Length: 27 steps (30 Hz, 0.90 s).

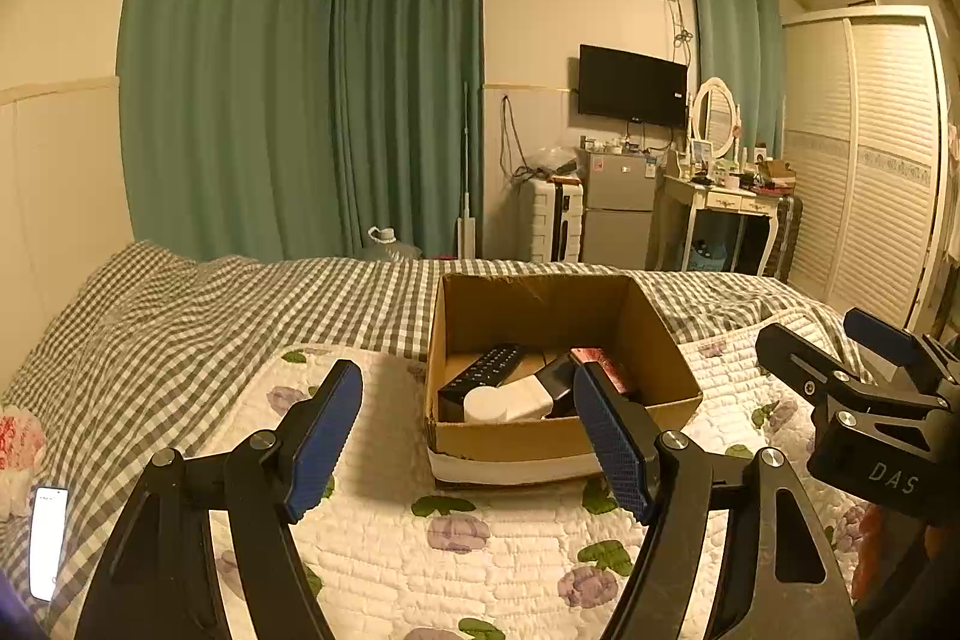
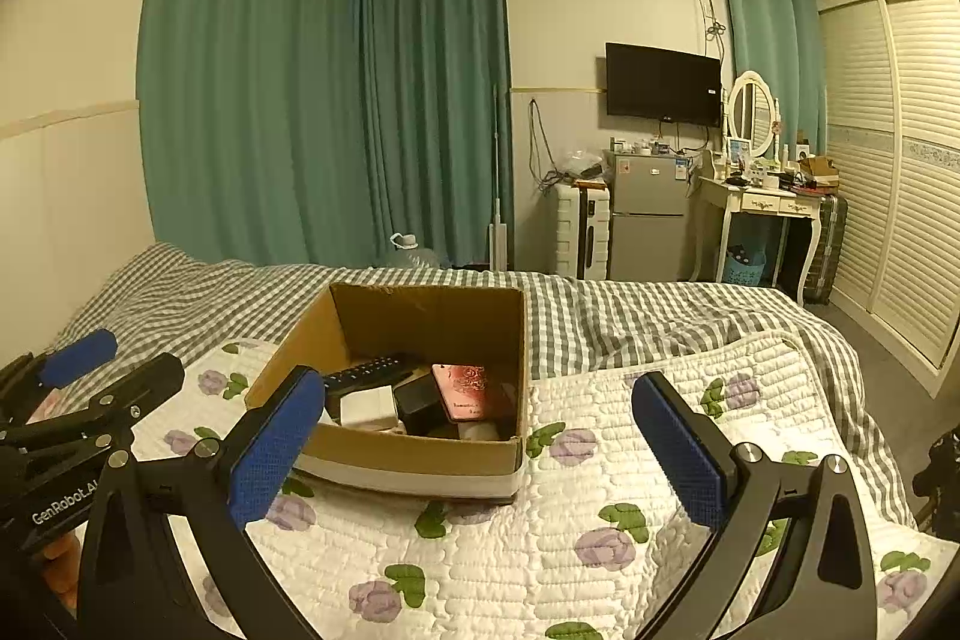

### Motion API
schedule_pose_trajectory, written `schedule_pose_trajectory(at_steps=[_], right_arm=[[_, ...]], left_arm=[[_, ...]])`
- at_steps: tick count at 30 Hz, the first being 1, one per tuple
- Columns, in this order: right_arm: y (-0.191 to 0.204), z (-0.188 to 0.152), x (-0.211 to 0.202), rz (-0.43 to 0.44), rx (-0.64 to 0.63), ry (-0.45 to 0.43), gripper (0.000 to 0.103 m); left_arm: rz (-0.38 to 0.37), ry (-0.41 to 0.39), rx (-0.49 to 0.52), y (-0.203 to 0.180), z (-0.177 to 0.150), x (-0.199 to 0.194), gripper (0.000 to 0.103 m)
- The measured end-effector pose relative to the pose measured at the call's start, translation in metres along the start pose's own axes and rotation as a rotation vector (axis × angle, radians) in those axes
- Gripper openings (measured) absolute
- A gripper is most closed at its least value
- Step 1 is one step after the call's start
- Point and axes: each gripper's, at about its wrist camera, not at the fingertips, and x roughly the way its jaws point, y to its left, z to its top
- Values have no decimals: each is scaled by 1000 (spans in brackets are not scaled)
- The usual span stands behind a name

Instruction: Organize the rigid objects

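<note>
Beside the left claw (image 1: 468, 436), spread wide, only its view shows a phone (image 1: 47, 541); right claw (image 2: 486, 448) wide too.

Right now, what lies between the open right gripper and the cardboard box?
Only bare floral quilt lies between the right gripper and the cardboard box; nothing else shows there. The right wrist view shows it best.
</note>
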Motion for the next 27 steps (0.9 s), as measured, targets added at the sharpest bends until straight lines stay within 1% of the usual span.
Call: schedule_pose_trajectory(at_steps=[7, 16, 27], right_arm=[[-2, -1, -2, -14, 19, -14, 103], [0, -1, 0, -11, 12, -5, 103], [3, -4, 4, -28, -6, 8, 103]], left_arm=[[-1, 4, -5, 1, 0, 0, 76], [2, 14, -7, 2, 0, 0, 76], [3, 19, -3, 0, 1, -1, 76]])
